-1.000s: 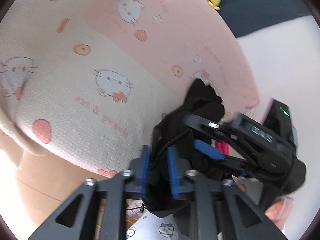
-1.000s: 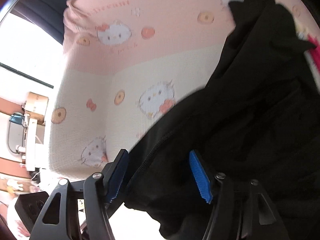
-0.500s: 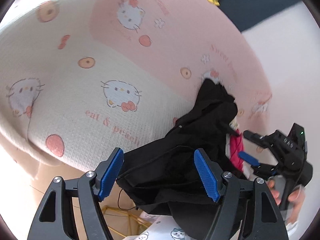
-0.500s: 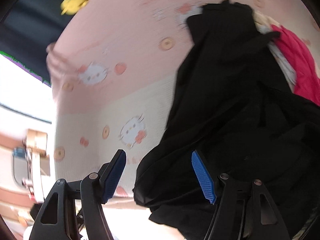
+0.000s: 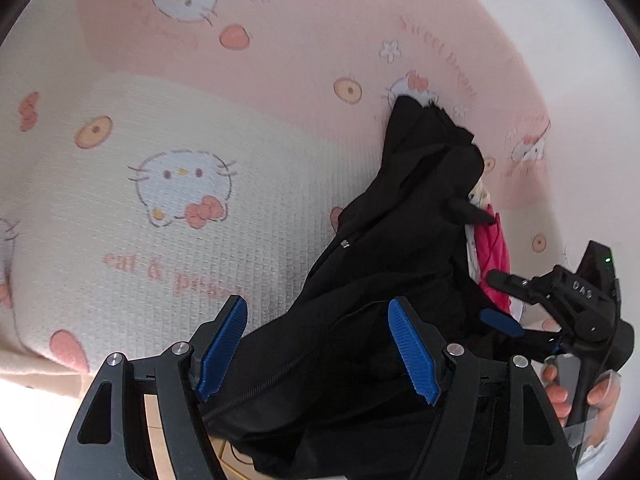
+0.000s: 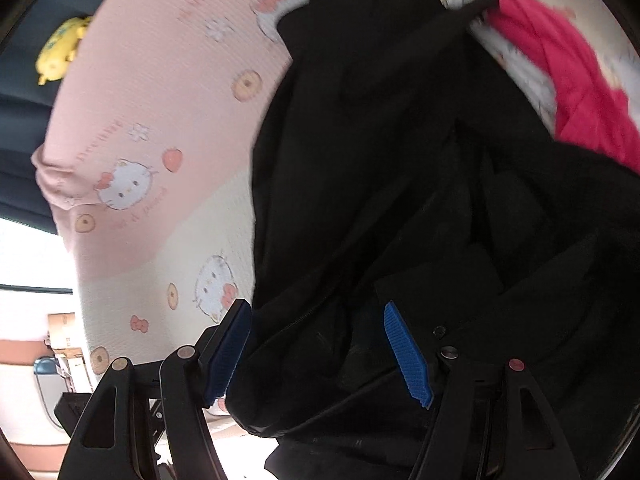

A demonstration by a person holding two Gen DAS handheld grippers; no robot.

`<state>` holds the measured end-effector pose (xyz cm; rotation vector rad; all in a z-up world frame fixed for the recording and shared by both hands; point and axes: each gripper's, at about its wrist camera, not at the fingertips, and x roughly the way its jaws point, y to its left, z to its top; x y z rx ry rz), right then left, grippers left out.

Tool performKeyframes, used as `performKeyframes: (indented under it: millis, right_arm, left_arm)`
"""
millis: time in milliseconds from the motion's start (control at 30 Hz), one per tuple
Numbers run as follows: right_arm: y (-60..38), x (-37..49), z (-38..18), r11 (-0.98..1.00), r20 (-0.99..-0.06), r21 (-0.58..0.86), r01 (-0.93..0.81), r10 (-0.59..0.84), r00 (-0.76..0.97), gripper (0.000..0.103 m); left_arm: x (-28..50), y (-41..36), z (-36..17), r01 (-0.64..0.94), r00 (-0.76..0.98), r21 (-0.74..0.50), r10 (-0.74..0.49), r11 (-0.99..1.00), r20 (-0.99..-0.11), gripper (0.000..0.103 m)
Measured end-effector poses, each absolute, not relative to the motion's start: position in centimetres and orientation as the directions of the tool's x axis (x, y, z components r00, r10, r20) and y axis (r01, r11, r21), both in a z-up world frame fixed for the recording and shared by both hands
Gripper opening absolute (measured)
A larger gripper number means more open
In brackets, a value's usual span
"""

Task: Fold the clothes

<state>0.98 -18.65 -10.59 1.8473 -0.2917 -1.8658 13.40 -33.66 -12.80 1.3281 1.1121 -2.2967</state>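
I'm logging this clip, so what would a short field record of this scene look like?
surface: pink and cream cartoon-cat blanket
main item: black jacket, crumpled, zipper showing, not yet folded
other clothes: pink garment and a white one beside the jacket
left claw: open over the jacket's near edge
right claw: open over the jacket
background: yellow toy beyond the blanket
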Motion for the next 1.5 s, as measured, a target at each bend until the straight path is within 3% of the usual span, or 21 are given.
performKeyframes:
  millis: [500,667,700,733,833,900,933,1167,1500]
  right_arm:
    - [-25.9,4.9,-16.1,-0.839,-0.834,0.534,0.106,-0.501,0.229,0.069]
    - [-28.7,5.9,-18.1,-0.849,-0.833,0.518,0.103,-0.474,0.284,0.069]
    - [-29.1,5.8,-18.4,-0.853,-0.837,0.511,0.106,-0.466,0.286,0.069]
    - [-29.5,5.8,-18.8,-0.857,-0.841,0.504,0.109,-0.458,0.288,0.069]
    - [-30.8,5.5,-19.8,-0.887,-0.890,0.423,0.184,-0.368,0.268,0.067]
    - [-31.1,5.5,-20.0,-0.892,-0.930,0.348,0.289,-0.291,0.223,0.036]
    - [-30.9,5.7,-20.0,-0.890,-0.942,0.319,0.325,-0.262,0.208,0.031]
    - [-25.0,6.6,-20.1,-0.906,-0.972,0.234,0.354,-0.207,0.111,0.015]
    - [-23.1,9.3,-19.3,-0.861,-0.981,0.136,0.490,-0.186,-0.054,0.013]
  left_arm:
    - [14.9,-33.9,-18.1,0.577,-0.482,-0.516,0.246,-0.633,-0.841,0.072]
    - [15.3,-33.6,-19.2,0.535,-0.517,-0.594,0.324,-0.600,-0.792,0.070]
    - [15.4,-33.3,-19.1,0.514,-0.535,-0.614,0.335,-0.599,-0.776,0.057]
    - [15.5,-32.9,-18.9,0.501,-0.540,-0.617,0.337,-0.607,-0.771,0.038]
    - [15.5,-31.6,-18.4,0.472,-0.532,-0.600,0.334,-0.646,-0.778,0.034]
    - [15.7,-30.8,-18.2,0.453,-0.533,-0.611,0.352,-0.649,-0.769,0.033]
    - [15.9,-30.4,-18.1,0.444,-0.534,-0.620,0.365,-0.647,-0.763,0.033]
    - [16.6,-27.6,-18.2,0.411,-0.506,-0.638,0.420,-0.651,-0.754,0.033]
    - [16.6,-27.8,-16.5,0.442,-0.533,-0.602,0.345,-0.665,-0.773,0.034]
